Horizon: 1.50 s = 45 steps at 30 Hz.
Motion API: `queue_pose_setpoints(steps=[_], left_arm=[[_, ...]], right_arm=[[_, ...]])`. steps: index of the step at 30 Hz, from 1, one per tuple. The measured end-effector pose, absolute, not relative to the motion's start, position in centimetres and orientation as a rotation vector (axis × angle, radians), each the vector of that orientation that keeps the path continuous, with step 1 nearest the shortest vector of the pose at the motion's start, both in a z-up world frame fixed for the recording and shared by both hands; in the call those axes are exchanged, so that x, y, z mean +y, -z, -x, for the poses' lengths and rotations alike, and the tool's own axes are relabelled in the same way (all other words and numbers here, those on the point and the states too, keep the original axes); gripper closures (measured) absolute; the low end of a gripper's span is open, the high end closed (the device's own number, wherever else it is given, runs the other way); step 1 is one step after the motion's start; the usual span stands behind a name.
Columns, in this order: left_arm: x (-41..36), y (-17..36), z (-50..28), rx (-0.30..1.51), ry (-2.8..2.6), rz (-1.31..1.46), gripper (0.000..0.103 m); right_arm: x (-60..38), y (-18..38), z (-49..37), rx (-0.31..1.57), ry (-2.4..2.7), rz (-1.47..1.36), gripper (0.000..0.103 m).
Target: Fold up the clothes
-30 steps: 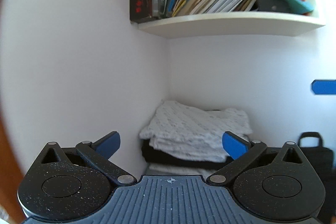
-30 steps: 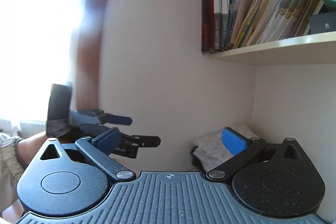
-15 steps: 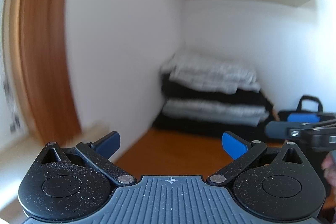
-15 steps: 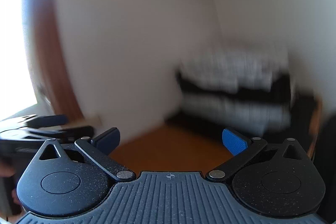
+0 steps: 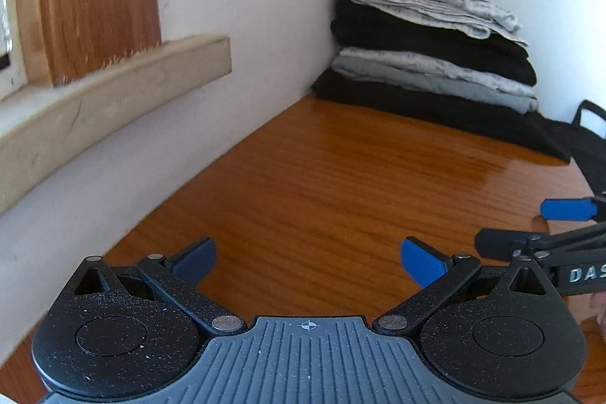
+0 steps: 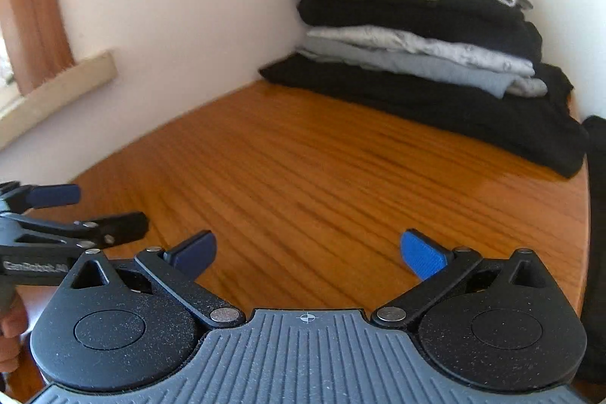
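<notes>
Left wrist cam: low over the wooden table (image 5: 341, 177), facing the clothes stack (image 5: 428, 52) in the corner.
Right wrist cam: same heading, a bit nearer the stack.
Shared: stack, tabletop.

Lettering, item one: white capitals "DAS", cut off by the frame edge, on the black side of my right gripper (image 5: 530, 226), seen just right of my left claw's right finger in the left wrist view. Item two: a pale printed line on the black side of my left gripper (image 6: 94, 211), at the far left of my right claw's view, too blurred to read. I can read nothing else.
</notes>
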<state>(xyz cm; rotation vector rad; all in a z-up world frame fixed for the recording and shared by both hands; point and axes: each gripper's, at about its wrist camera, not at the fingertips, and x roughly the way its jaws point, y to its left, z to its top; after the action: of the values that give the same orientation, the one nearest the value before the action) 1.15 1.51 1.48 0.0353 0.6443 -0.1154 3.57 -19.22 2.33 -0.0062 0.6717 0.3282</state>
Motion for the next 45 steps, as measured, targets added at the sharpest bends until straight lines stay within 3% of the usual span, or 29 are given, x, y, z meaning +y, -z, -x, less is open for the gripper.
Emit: queue_pose_setpoints(steps=[45], left_arm=[[1.2,-0.7,-2.0,0.702,0.123,-0.063,0.0]], right_arm=[[-17.9,-2.1,-1.7,0.682,-0.106,0.011,0.0]])
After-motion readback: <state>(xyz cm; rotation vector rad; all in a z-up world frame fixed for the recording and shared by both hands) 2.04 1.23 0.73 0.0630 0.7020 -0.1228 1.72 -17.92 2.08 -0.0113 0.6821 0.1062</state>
